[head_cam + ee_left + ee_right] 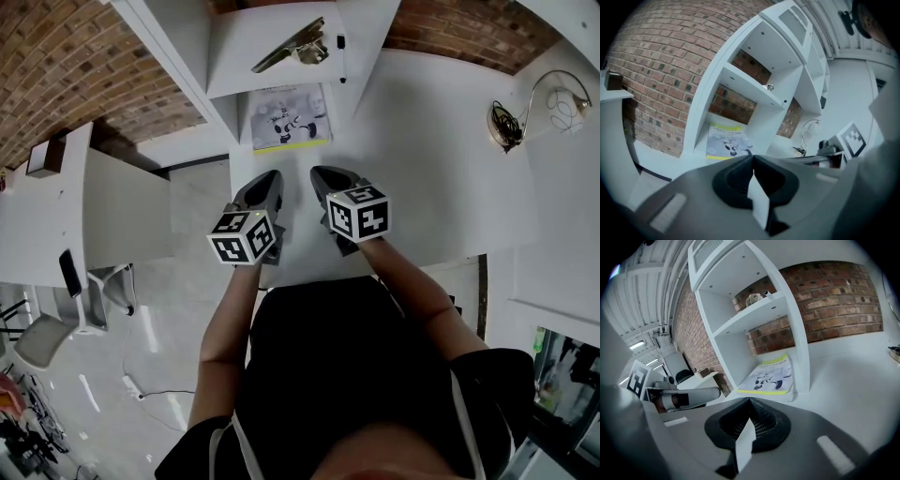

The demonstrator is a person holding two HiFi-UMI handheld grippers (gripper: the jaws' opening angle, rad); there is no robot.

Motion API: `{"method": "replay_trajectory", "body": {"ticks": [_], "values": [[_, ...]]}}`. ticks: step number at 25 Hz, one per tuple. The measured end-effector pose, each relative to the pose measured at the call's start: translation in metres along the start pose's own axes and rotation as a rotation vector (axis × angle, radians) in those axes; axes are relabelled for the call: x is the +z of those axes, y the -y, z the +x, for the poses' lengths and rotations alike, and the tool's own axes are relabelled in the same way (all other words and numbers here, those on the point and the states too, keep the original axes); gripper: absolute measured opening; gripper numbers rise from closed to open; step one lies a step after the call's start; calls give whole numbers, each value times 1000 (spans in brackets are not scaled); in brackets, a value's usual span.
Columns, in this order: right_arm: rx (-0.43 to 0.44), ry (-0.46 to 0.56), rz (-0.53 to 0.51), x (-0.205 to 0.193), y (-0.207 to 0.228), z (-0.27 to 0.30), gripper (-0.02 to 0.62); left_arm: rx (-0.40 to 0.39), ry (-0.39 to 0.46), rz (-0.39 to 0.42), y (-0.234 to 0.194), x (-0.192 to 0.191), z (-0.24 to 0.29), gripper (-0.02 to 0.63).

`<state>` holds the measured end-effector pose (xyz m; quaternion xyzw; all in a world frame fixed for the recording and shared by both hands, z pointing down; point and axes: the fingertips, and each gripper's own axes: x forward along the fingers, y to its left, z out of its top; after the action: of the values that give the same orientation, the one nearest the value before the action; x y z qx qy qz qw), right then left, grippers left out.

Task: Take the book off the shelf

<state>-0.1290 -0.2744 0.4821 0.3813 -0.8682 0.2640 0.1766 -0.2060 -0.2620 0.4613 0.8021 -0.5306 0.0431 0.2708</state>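
A thin book (288, 117) with a pale cover, a cartoon figure and yellow edge lies flat in the bottom compartment of the white shelf unit (220, 89). The book (725, 142) shows ahead in the left gripper view, and the book (771, 376) lies ahead in the right gripper view. My left gripper (267, 180) hovers over the white table in front of the shelf, jaws shut and empty. Beside it my right gripper (325, 175) is also shut with nothing in it. Both point toward the book and stand short of it.
A metal clip-like object (292, 52) sits on the shelf board above the book. A desk lamp (539, 98) with a cable stands at the table's right back. Brick wall behind. A second white desk (84, 206) and a chair (70, 319) are to the left.
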Motion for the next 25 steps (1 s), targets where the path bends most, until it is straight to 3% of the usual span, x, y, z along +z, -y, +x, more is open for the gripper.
{"method": "replay_trajectory", "body": {"ticks": [19, 25], "values": [[-93, -45, -62, 5, 14, 38, -2, 26, -58, 19, -60, 1, 25, 5], [-142, -48, -59, 5, 32, 42, 0, 54, -71, 16, -72, -5, 32, 64]]}}
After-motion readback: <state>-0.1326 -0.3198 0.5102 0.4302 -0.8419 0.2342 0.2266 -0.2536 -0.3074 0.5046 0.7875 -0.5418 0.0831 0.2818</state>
